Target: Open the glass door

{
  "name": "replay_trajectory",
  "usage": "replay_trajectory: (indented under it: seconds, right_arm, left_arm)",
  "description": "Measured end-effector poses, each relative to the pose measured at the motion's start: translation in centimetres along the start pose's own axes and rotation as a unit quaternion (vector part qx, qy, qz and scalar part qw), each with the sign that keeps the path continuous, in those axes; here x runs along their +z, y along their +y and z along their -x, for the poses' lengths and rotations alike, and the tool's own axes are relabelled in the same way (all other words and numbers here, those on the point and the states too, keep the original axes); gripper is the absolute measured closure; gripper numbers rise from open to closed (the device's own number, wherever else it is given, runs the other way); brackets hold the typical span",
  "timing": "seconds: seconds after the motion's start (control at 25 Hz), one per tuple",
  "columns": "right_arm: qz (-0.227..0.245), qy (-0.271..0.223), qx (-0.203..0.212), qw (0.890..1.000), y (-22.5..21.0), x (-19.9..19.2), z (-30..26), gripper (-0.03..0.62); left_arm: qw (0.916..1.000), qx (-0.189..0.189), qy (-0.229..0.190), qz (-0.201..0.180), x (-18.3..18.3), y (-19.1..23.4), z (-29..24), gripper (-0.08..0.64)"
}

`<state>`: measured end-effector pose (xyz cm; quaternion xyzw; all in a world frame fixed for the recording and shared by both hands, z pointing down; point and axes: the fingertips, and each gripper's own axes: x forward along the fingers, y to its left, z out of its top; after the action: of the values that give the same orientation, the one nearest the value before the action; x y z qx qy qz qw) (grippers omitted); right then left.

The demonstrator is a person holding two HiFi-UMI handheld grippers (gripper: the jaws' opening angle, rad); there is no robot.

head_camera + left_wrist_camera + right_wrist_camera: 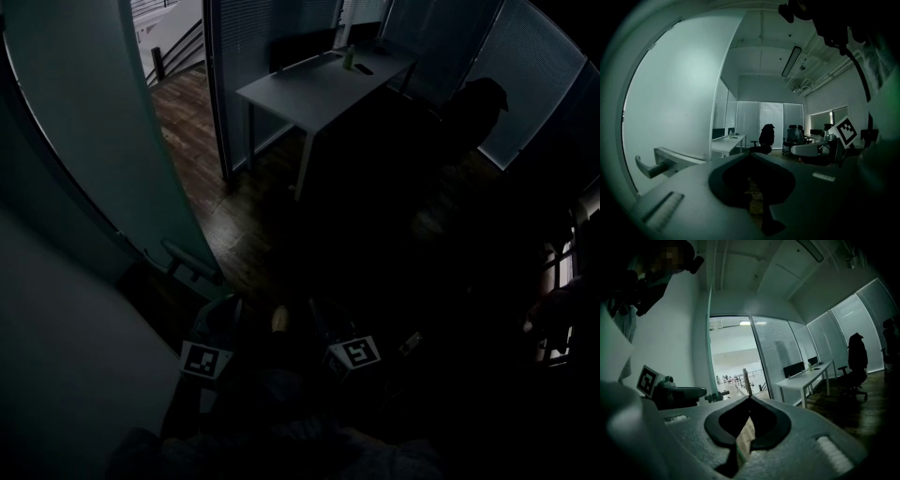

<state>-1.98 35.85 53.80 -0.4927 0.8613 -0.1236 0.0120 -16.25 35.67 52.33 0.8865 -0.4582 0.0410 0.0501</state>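
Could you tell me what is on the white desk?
A green bottle and a flat dark item near the far end of the desk; its dark edge panel hides anything behind.

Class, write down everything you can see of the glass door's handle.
The handle is a pale, metal-looking lever, a flat bar with a rounded grip, jutting roughly level from the frosted glass door near its edge. The door stands open. Nothing touches the handle. The left gripper, jaws shut and empty, sits just right of it.

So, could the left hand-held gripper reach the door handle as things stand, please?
Probably yes: the door handle sits just left of the left hand-held gripper, nothing between them, though its jaws are shut.
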Motion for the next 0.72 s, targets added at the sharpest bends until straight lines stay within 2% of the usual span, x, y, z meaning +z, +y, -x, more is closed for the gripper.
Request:
replay_trajectory:
  seconds: [0.72]
  right_arm:
    - [0.003, -0.007, 0.012, 1.000, 0.53, 0.91, -0.65, 0.591]
  left_arm:
    - [1.0000, 0.007, -0.003, -0.005, 0.80, -0.26, -0.29, 0.555]
